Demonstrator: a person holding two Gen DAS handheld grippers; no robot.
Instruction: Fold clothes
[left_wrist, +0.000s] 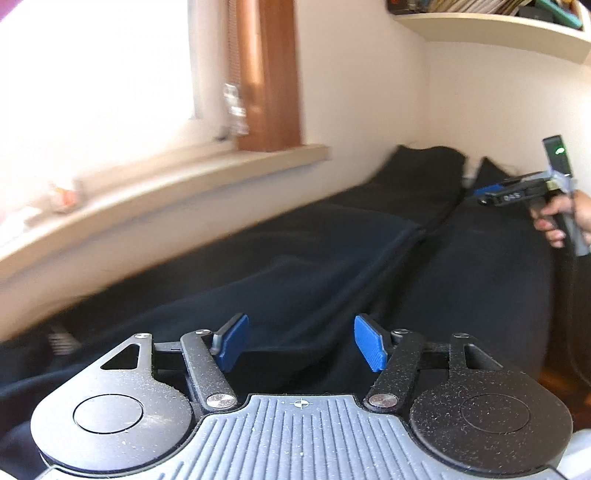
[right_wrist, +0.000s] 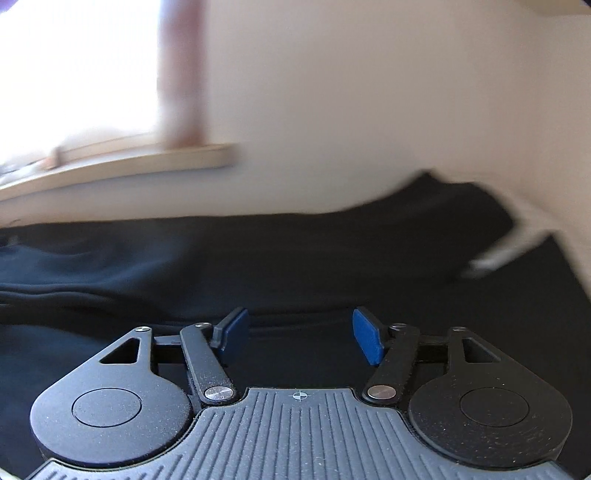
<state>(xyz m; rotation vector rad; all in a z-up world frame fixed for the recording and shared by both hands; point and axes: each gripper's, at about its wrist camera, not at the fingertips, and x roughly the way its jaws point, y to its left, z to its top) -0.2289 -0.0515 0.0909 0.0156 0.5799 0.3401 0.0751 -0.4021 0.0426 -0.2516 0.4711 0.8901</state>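
A dark navy garment lies spread over a black-covered bed, with a long seam or edge running away from me. My left gripper is open and empty, just above the garment's near part. My right gripper is open and empty, low over the dark cloth. In the left wrist view the right gripper shows at the far right, held in a hand above the bed; its jaws are too small and side-on to read there.
A wall with a bright window and a wooden sill runs along the bed's left side. A shelf with books hangs at the upper right. Black pillows lean at the bed's far end.
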